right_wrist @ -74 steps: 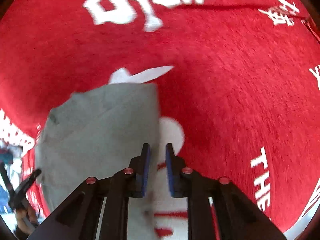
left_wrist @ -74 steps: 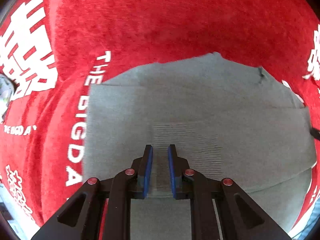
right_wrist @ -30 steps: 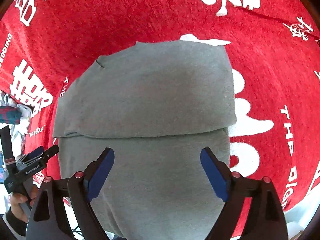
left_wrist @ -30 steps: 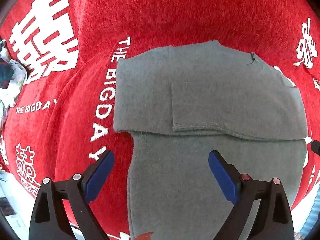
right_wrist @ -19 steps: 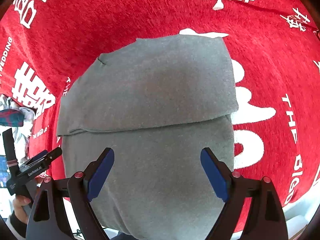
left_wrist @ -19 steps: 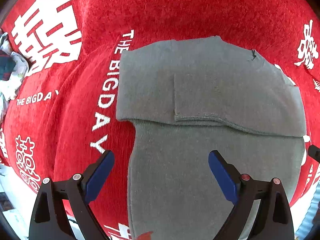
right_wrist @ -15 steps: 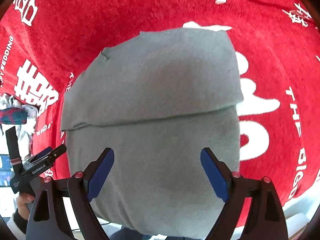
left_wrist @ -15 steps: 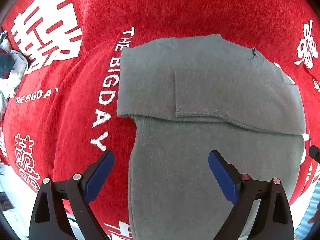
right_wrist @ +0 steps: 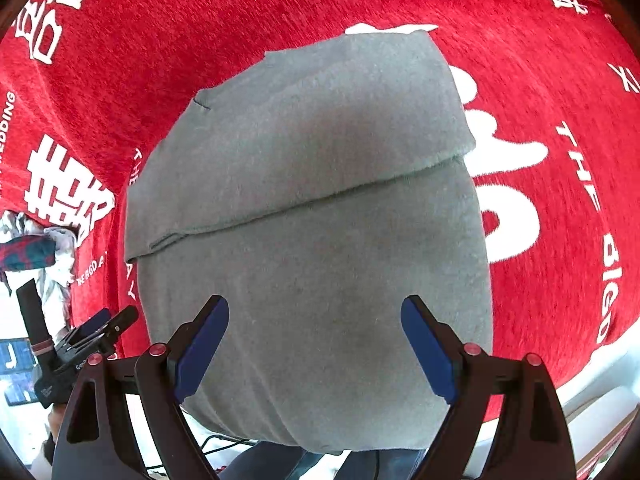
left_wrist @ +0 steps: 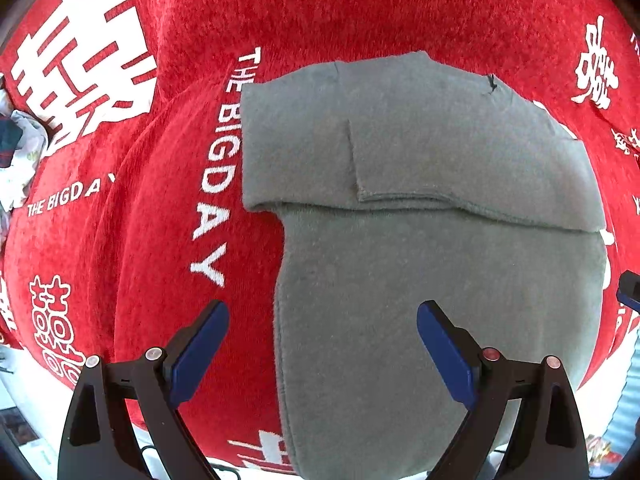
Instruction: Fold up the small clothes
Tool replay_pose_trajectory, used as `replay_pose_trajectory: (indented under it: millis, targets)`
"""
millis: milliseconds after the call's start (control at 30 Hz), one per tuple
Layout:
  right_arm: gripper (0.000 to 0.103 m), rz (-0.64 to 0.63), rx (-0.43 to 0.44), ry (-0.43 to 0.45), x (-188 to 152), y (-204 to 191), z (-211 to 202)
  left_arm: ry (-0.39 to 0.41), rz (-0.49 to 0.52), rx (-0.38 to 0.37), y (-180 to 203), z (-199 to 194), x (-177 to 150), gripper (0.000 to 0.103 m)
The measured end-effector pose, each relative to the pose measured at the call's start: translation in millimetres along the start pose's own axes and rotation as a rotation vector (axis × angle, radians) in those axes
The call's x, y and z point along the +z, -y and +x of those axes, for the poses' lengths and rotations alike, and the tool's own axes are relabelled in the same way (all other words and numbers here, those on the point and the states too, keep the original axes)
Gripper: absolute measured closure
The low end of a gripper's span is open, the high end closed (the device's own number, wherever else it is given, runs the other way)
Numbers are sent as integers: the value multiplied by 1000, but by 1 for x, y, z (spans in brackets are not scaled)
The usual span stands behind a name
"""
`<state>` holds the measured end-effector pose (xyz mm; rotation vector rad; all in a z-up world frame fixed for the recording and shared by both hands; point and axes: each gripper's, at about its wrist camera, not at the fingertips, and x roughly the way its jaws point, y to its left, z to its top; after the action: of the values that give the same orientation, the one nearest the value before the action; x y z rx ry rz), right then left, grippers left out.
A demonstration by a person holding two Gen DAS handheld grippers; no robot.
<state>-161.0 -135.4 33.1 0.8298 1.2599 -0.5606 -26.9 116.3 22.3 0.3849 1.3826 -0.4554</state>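
Left wrist view: left gripper [left_wrist: 322,336] spread wide, blue pads [left_wrist: 200,350] apart and holding nothing, hovering over the near left edge of the grey garment [left_wrist: 420,208]. Garment flat on the red tablecloth [left_wrist: 320,12], far half doubled toward the camera, folded hem running across the middle, a narrower flap lying on top at the far side. Near part single-layered and spilling over the table's front edge. Crumpled clothes [left_wrist: 16,152] at the far left margin, well apart.

Right wrist view: right gripper [right_wrist: 314,338] likewise wide and empty, poised above the lower middle of the same grey garment [right_wrist: 312,200]. Folded lip crossing slightly on a slant; near panel hanging past the table edge. Left gripper [right_wrist: 86,336] visible at lower left, just beside the cloth's left edge.

Judged from this: one lengthwise fold done, probably side flaps too. Left to do: taking hold of the near hanging end and bringing it up over the folded part, then tidying. Perhaps half finished for this piece; other clothes apparently waiting.
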Motion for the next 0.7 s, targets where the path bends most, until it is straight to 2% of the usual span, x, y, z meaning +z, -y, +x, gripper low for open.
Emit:
replay_pose_trajectory:
  millis: [300,700]
  targets:
    - [13,2,-20,-28,-22,-3,11,-11,44,-3,-7,6,-15,8]
    - [13,-57,13,-66,-39,20,16,-20,7,14,5,8,-49,8]
